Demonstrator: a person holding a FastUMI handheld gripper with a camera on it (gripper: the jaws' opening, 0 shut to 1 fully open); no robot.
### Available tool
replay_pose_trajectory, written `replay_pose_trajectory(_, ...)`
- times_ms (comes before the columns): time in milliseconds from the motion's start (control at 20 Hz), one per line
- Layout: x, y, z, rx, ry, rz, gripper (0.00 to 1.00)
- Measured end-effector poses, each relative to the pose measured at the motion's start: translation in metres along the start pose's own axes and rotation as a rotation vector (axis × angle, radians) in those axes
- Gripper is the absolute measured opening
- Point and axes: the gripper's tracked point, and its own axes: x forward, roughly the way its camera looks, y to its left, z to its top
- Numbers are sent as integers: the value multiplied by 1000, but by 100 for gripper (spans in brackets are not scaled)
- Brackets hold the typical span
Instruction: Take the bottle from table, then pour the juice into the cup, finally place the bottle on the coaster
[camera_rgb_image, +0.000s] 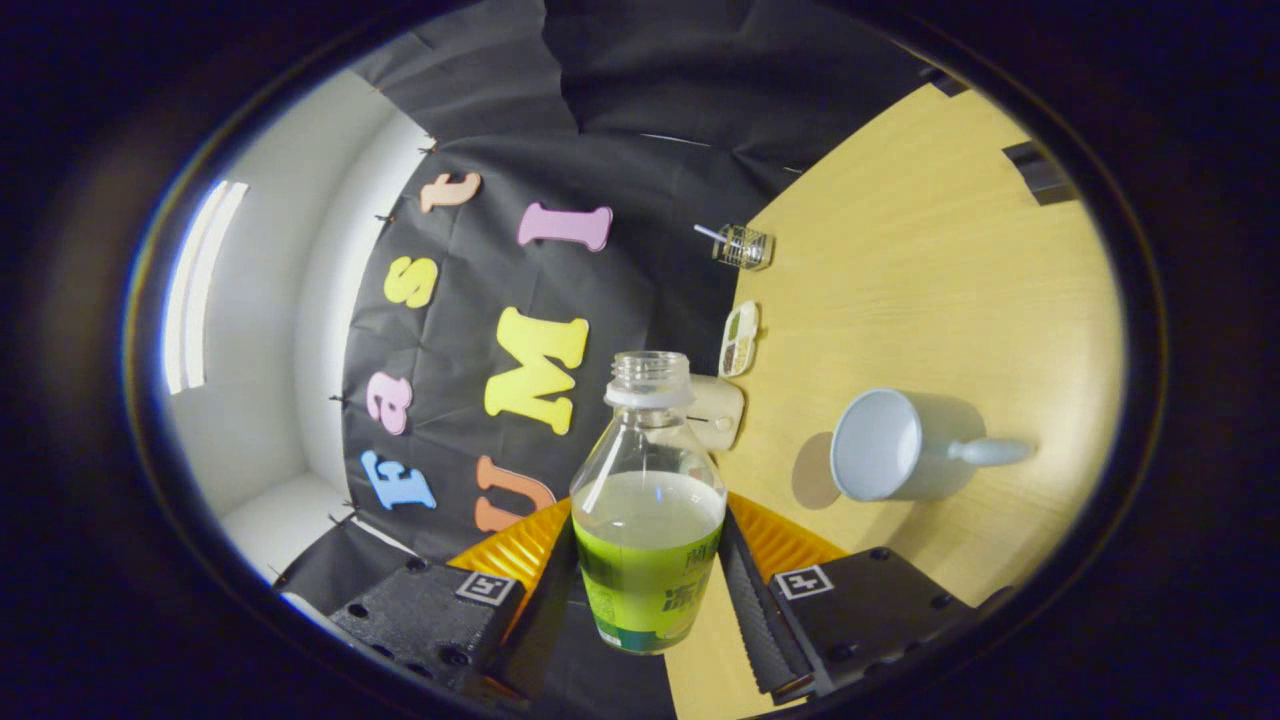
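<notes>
I have the gripper (648, 585) clamped on the uncapped juice bottle (648, 530); mug (895, 447) lies beyond it.

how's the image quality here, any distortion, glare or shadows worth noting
Gripper view: strong fisheye bend, so the table edge curves and the scene looks rolled sideways; the bottle between the fingers is sharp; the cup casts a soft shadow on the wood; a bright light strip blows out on the white wall; the far glass is small.

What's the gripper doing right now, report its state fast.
Gripper: shut on the bottle, one finger pressing each side of its lower body; the bottle is uncapped and partly full of green juice.
</notes>
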Motion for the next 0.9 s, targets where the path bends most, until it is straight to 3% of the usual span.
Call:
replay_pose_trajectory(450, 11, 32, -1, -325, -21, 64, 79)
replay_pose_trajectory(900, 48, 32, -11, -637, -32, 65, 79)
